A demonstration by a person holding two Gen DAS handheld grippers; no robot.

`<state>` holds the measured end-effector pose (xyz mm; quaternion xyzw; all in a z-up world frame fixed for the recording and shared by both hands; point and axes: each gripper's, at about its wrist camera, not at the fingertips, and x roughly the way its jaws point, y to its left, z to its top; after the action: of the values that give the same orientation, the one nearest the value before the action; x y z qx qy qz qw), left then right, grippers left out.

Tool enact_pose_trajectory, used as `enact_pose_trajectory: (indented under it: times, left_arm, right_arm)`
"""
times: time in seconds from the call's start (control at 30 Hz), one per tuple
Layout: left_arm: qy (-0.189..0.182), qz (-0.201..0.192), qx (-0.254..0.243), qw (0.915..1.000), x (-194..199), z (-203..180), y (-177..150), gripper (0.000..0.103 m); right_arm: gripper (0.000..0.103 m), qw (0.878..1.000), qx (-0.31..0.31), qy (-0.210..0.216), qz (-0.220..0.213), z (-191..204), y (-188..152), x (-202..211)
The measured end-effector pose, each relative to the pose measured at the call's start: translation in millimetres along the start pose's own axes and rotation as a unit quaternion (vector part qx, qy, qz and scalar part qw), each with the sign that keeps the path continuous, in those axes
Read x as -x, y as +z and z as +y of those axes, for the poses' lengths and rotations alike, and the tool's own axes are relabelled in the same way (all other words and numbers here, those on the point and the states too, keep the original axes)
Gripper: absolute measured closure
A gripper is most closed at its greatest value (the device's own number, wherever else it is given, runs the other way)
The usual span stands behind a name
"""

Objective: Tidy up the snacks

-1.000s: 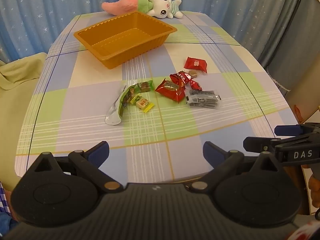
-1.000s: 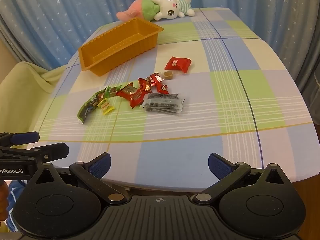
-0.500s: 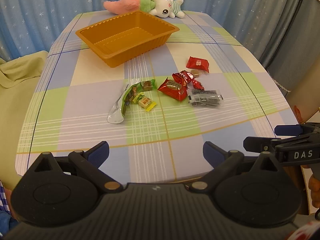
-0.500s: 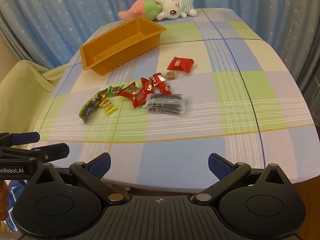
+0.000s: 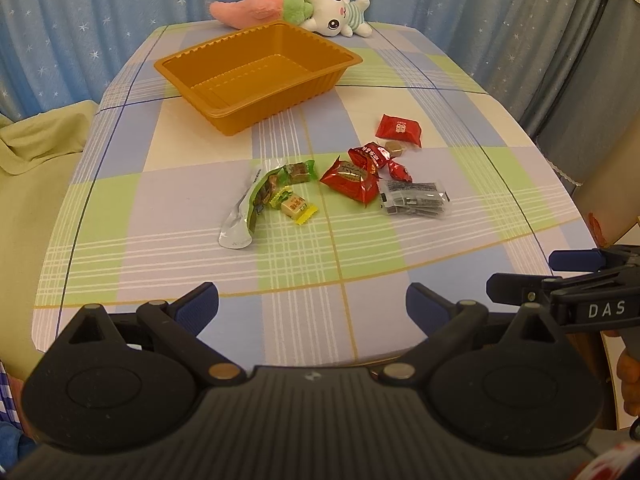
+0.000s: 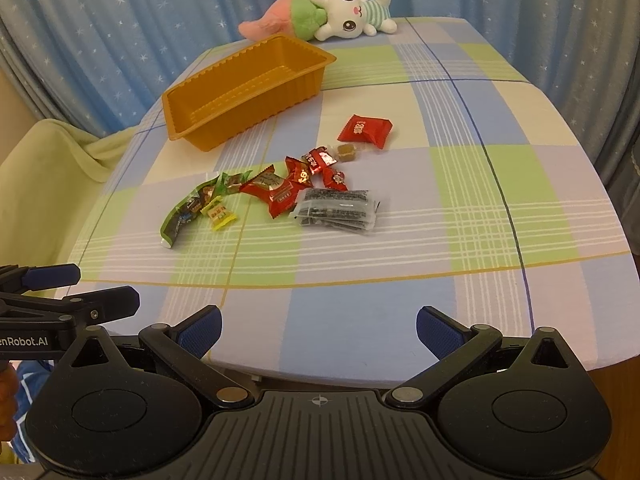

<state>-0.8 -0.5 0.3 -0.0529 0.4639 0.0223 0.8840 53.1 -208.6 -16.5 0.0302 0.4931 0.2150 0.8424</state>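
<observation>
Both tools, our left tool [image 5: 313, 304] and right tool [image 6: 319, 326], hang spread wide and empty at the near edge of the checked-cloth tabletop [image 6: 500, 216], blue pads bare. Well ahead of them we count a loose cluster of crinkly wrapped snacks: four glossy red packets [image 5: 350, 181], one long green pouch [image 5: 256, 200], one yellow candy [image 5: 297, 207], one clear sleeve of dark sticks [image 6: 338, 210]. One ribbed orange plastic tray [image 5: 256, 68] sits beyond, then one plush rabbit [image 6: 348, 16].
</observation>
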Motion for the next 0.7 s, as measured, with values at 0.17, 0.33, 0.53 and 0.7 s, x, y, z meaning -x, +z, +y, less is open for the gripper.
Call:
enact_pose_trajectory:
  times: [0.17, 0.33, 0.53, 0.7]
  left_arm:
    - [0.001, 0.0, 0.0, 1.0, -1.9, 3.6, 0.2, 0.003]
    - [0.001, 0.0, 0.001, 1.0, -3.4, 3.7, 0.8, 0.003]
    - [0.0, 0.001, 0.002, 1.0, -3.2, 4.3, 1.4, 0.003]
    - [-0.001, 0.001, 0.003, 1.0, 0.2, 4.0, 1.9, 0.003]
  right_arm:
    - [0.0, 1.0, 0.0, 0.001, 0.0, -0.9, 0.8, -1.2]
    - [0.0, 1.0, 0.0, 0.0, 0.0, 2.6, 1.0, -1.6]
    - [0.0, 1.0, 0.001, 0.0, 0.0, 1.7, 1.0, -1.1]
    - [0.0, 1.0, 0.001, 0.0, 0.0, 0.6, 1.1, -0.3]
